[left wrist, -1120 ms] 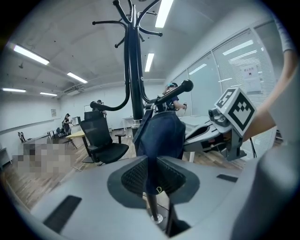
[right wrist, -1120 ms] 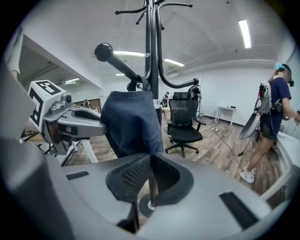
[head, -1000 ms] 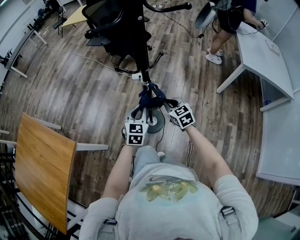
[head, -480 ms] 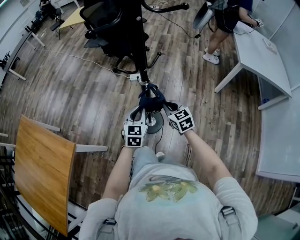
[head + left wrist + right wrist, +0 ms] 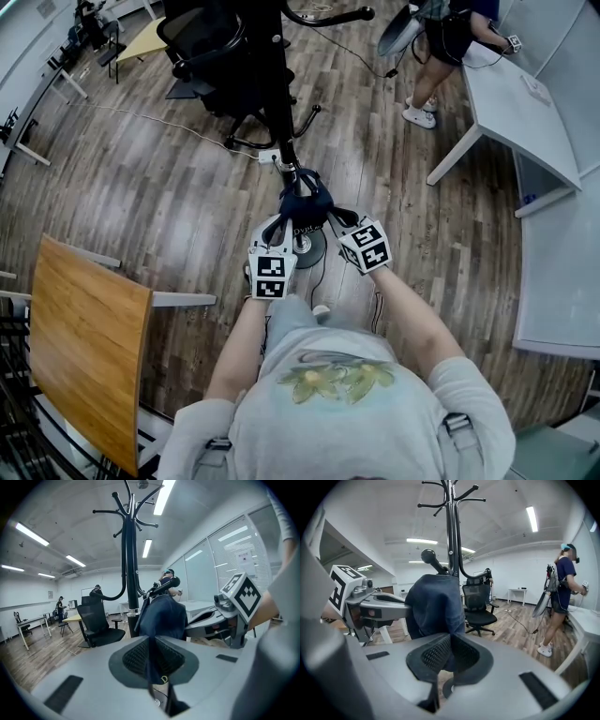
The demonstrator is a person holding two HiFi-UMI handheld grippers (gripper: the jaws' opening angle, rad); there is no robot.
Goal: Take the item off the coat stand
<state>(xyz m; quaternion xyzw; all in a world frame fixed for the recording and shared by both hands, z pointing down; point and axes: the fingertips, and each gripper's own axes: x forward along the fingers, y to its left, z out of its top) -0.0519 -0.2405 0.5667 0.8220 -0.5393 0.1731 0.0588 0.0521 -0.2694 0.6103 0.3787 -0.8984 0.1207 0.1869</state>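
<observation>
A dark blue cloth item (image 5: 305, 201) hangs on a low hook of the black coat stand (image 5: 279, 112), above its round base (image 5: 309, 247). My left gripper (image 5: 285, 225) holds the item's left lower edge; its jaws are closing, with the cloth (image 5: 161, 616) pinched between the pads. My right gripper (image 5: 335, 217) is shut on the right lower edge of the cloth (image 5: 433, 604). In the left gripper view the stand's pole (image 5: 129, 555) rises behind the item. In the right gripper view the pole (image 5: 452, 536) stands just behind it.
A black office chair (image 5: 211, 47) stands behind the stand. A wooden tabletop (image 5: 89, 347) is at my left and white desks (image 5: 525, 103) at my right. A person (image 5: 450, 33) stands by the far desk. A cable (image 5: 169, 117) crosses the wooden floor.
Both grippers stay on the blue item and have shifted only slightly. The item still hangs on the stand.
</observation>
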